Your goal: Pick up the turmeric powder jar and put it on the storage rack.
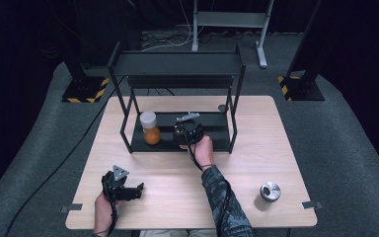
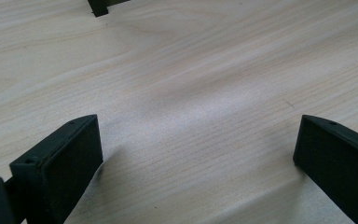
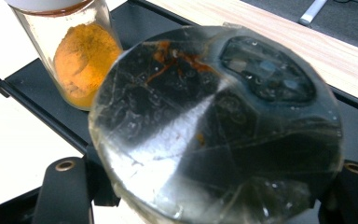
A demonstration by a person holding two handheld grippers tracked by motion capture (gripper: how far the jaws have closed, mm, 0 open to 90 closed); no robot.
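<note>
The right gripper (image 1: 188, 129) reaches into the lower level of the black metal two-tier rack (image 1: 177, 63) at the far middle of the pale wooden bench (image 1: 256, 148). Its jaws are clenched on a clear glass jar (image 3: 219, 126), seen bottom-first in the right gripper view, the round base streaked with orange residue and sitting between the two black jaws. Just left of it on the rack's bottom shelf stands a clear jar of orange powder with a white lid (image 1: 150, 127), upright and apart from the held jar. The left gripper (image 1: 133, 191) rests low over the near left of the bench with its jaws spread wide, grasping nothing, bare wood between them. A small jar with a silver metal lid (image 1: 269, 192) stands alone near the right near corner of the bench.
</note>
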